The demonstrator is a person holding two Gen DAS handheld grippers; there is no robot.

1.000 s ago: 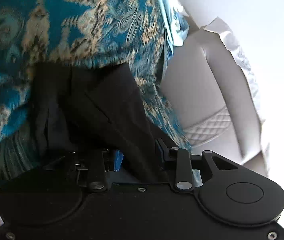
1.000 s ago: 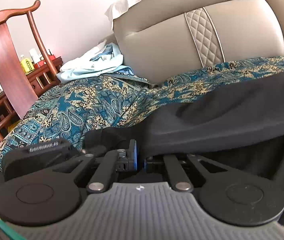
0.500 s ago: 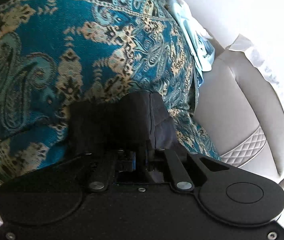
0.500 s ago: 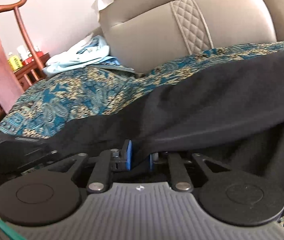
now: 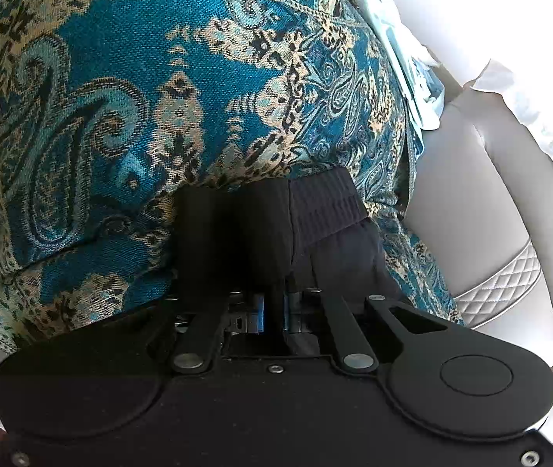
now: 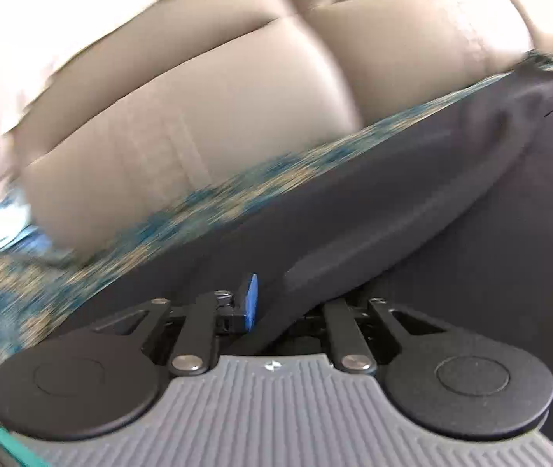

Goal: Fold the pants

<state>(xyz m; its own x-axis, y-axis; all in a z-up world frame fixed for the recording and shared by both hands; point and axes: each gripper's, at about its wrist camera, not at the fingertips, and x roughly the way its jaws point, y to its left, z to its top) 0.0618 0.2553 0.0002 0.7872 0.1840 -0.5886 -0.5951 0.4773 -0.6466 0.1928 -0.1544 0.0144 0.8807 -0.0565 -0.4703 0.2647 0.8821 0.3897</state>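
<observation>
Pants (image 5: 315,233) sit pinched between both grippers' closed jaws.

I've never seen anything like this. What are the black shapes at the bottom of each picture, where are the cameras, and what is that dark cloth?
Each picture comes from a camera fixed on a hand-held gripper, looking forward along its two fingers; the black plates and rods are the tool itself. A person holds one in each hand. The left gripper is shut on the black pants near their ribbed waistband. The right gripper pinches another part of the same pants, though that picture is blurred. Beneath lies a teal paisley throw spread over a beige sofa. A pale blue garment lies at the throw's far edge.
</observation>
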